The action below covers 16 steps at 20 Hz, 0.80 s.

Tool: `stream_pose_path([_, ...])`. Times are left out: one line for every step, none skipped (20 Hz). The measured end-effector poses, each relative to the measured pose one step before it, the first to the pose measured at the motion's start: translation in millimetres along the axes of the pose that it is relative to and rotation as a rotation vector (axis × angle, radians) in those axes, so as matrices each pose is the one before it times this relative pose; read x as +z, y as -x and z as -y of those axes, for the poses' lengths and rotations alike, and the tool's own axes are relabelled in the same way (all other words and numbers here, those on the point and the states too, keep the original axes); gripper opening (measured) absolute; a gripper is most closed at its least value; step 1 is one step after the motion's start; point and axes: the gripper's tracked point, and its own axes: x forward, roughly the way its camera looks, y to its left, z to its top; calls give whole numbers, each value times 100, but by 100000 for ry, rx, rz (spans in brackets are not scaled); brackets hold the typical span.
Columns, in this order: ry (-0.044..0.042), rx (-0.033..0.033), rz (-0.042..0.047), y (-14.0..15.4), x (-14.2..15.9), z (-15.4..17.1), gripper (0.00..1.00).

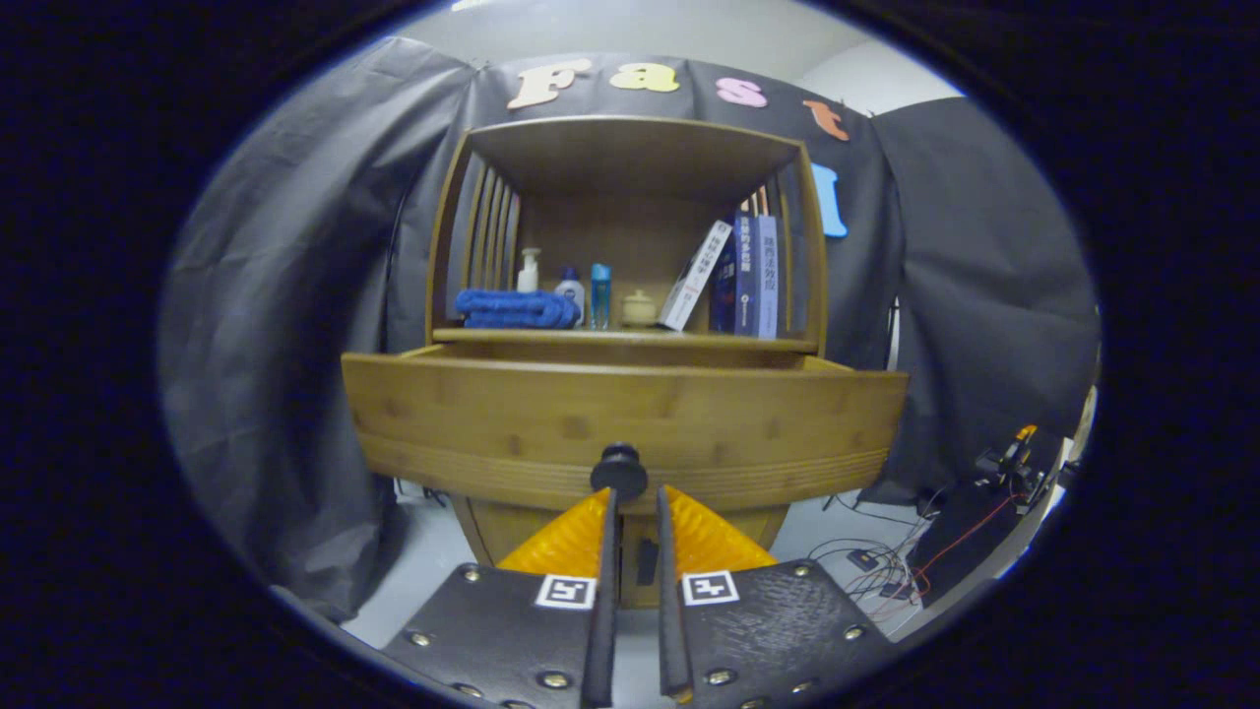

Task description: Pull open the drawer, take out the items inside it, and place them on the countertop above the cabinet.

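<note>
The claw [636, 492] is seen at the near end of the scene with its two fingers drawn close together, a narrow gap left between them, and its tips just below the dark round knob [619, 471] of the drawer [630, 418]; the knob is not held, and nothing is pressed between the fingers. The wooden drawer is pulled out toward the claw from the cabinet [512, 527], and its wide front panel is presented face on, so its inside cannot be seen and its contents cannot be told. Above the drawer, the bench [630, 337] of the cabinet is framed by an open wooden shelf box [630, 148] with slatted sides. On the bench, at the left, a folded blue towel [517, 308] is laid flat. Just right of it and farther back, a white pump bottle [530, 271], a small bottle with a blue cap [570, 288] and a slim blue bottle [600, 294] are stood upright in a row. A small pale lidded jar [639, 308] is set near the middle. At the right, a white book [695, 276] is leaned against several upright blue books [753, 276]. Cables [886, 561] are strewn on the floor at the far right.
</note>
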Motion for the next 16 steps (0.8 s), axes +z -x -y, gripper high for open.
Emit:
stream_pose_path([230, -1496, 237, -370, 832, 317, 21])
stream_pose_path([-75, -503, -238, -500, 907, 210, 22])
stream_pose_path([-228, 1764, -57, -240, 856, -452, 29])
stream_pose_path([91, -25, 1106, -662, 1238, -137, 36])
stream_pose_path([597, 71, -439, -280, 863, -16, 44])
stream_pose_path([488, 563, -401, -851, 822, -286, 51])
stream_pose_path([685, -375, -1051, -1070, 562, 18, 58])
stream_pose_path([300, -47, -1895, -1089, 249, 30, 61])
stream_pose_path([240, 1932, -2277, -1098, 393, -796, 61])
stream_pose_path([55, 2731, -1548, -1056, 462, -899, 65])
stream_pose_path([286, 2077, -2207, -1328, 534, -351, 65])
stream_pose_path([-747, 1097, -1154, -951, 485, -196, 65])
stream_pose_path([-461, -23, -2751, -1050, 180, 96, 65])
stream_pose_path([-1118, 236, -3170, -1117, 84, -103, 65])
stream_pose_path([-924, -489, -4685, -1404, -266, -98, 72])
stream_pose_path([-65, 1090, -5223, -1182, -416, -258, 78])
